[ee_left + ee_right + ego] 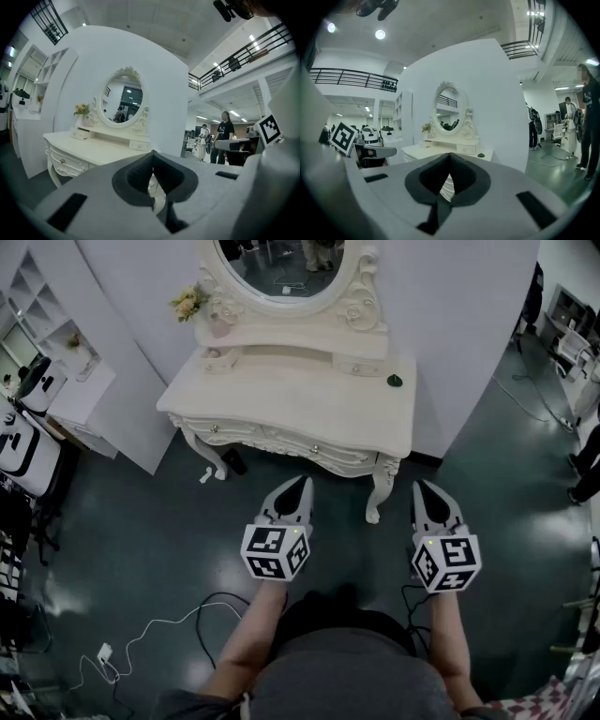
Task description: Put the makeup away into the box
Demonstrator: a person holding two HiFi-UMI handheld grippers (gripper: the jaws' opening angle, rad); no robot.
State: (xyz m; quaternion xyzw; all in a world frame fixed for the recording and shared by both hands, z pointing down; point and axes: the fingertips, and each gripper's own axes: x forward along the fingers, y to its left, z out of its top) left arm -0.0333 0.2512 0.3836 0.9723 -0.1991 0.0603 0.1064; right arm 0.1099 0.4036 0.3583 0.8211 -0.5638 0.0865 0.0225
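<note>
We hold the left tongs (300,486) and right tongs (422,487) shut and empty, side by side at lower centre, aimed at the white tabletop (300,399), which is well out of reach. The only likely makeup, a small dark item (395,381), sits toward its right end. We cannot make out a box.
</note>
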